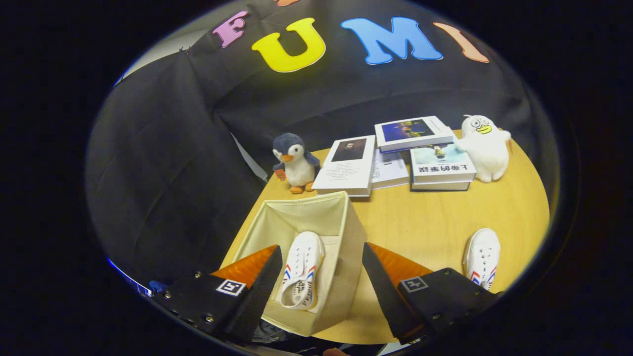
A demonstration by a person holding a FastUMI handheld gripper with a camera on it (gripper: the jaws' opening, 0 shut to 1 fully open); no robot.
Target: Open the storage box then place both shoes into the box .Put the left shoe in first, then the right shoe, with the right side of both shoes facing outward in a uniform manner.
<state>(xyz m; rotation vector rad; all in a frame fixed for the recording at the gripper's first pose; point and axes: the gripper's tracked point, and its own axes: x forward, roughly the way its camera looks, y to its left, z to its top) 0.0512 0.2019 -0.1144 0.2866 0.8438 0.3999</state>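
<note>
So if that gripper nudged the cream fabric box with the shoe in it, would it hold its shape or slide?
The storage box looks like thin fabric, so its walls would probably flex inward. It seems light, and on the smooth wooden table would likely slide rather than tip, the shoe inside adding slight weight. The open gripper straddles it, touching nothing.

One shoe (300, 269) in box (341, 257), tongs (321, 277) seemingly apart

The camera rides above the tool (321, 282), looking steeply down and forward across the table (435, 222).
</note>
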